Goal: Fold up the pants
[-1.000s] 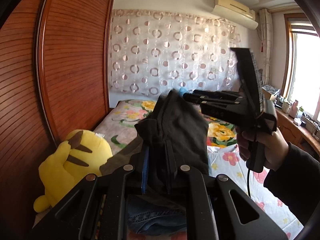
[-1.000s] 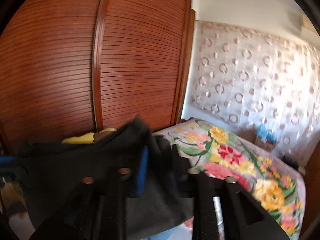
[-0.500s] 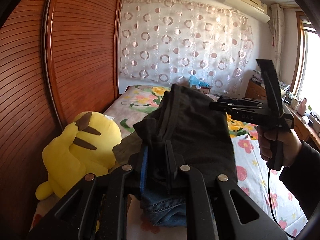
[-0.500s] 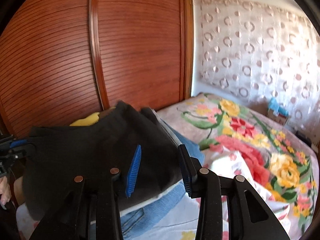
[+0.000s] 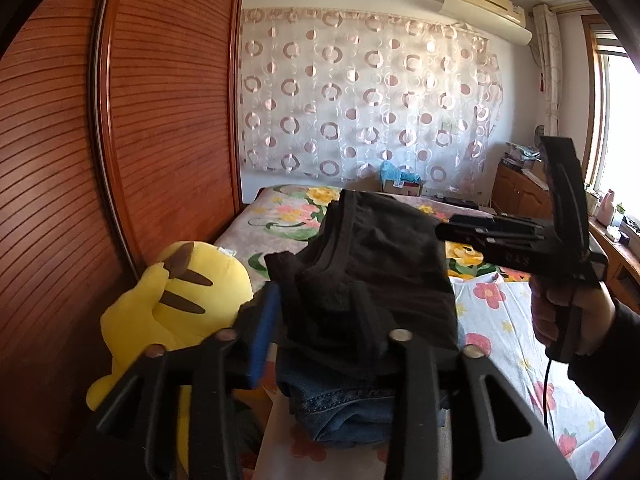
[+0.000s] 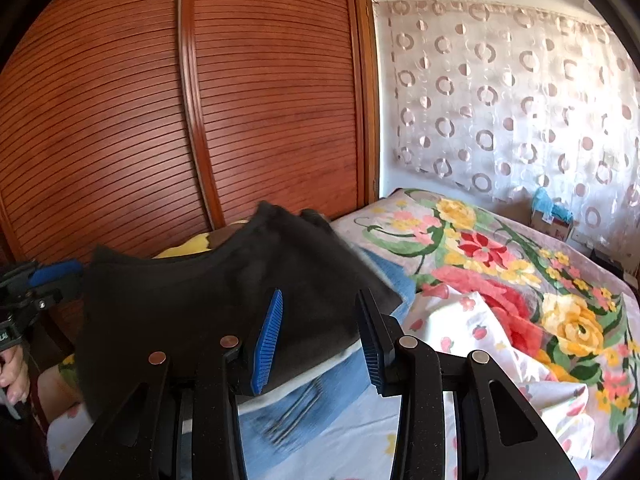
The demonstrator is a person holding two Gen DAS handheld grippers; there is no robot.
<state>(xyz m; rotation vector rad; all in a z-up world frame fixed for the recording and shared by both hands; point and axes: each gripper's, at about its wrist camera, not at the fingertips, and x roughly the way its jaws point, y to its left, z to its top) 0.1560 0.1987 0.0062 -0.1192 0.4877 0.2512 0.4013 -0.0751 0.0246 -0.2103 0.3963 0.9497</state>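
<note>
Folded black pants (image 5: 380,272) lie on folded blue jeans (image 5: 348,408) on a floral bedspread (image 6: 500,264), beside a yellow plush toy (image 5: 176,300). The left gripper (image 5: 316,320) has just been opening, cloth loose between its jaws. The right gripper (image 6: 320,344) stands open, gripping nothing. No writing is legible.

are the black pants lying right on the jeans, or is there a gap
Touching. The left wrist view shows the black pants resting directly on the folded jeans, with no gap between them.
</note>
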